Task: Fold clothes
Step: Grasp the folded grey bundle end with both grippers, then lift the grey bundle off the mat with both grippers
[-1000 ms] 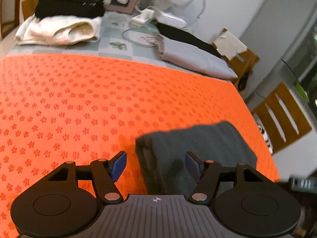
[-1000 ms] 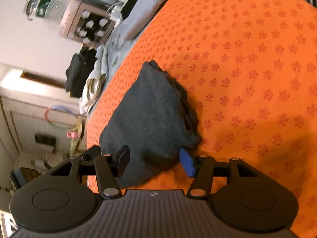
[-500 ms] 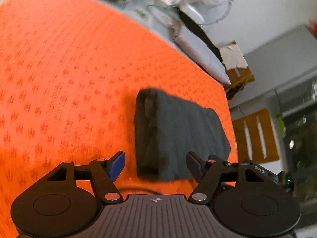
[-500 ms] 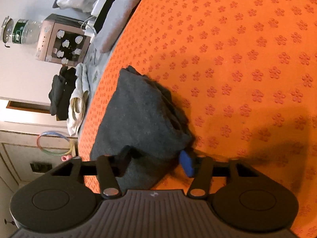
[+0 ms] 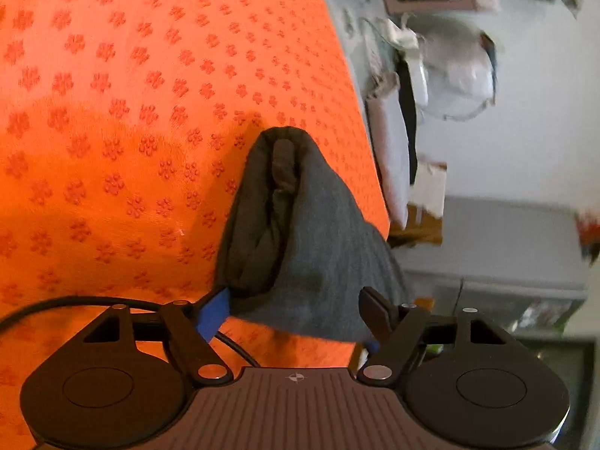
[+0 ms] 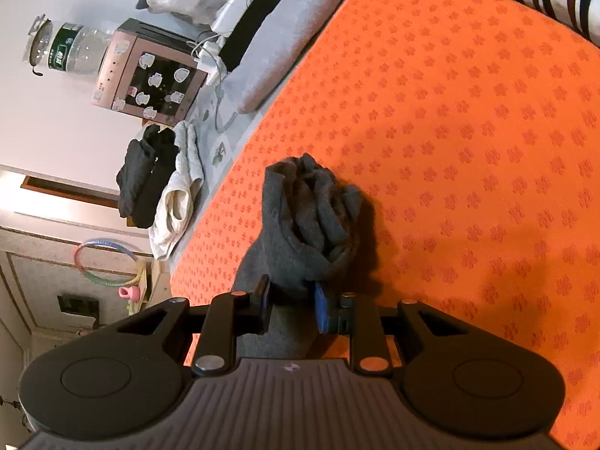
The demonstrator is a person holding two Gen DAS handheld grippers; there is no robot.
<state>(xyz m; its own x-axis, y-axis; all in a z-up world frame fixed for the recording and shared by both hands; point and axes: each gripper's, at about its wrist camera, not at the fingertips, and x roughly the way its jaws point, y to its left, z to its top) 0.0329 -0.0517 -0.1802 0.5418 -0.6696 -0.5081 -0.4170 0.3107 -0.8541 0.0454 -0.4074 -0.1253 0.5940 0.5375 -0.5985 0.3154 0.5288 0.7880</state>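
Jaws of my right gripper (image 6: 290, 309) pinch the folded grey garment (image 6: 300, 225); my left gripper (image 5: 296, 309) stands spread around its other end (image 5: 300, 232).

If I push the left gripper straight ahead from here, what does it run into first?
The folded grey garment: the left gripper stands open with its near end already between the fingers, so it would press into that bundle almost at once. Beyond lies the orange mat; depth there is unclear.
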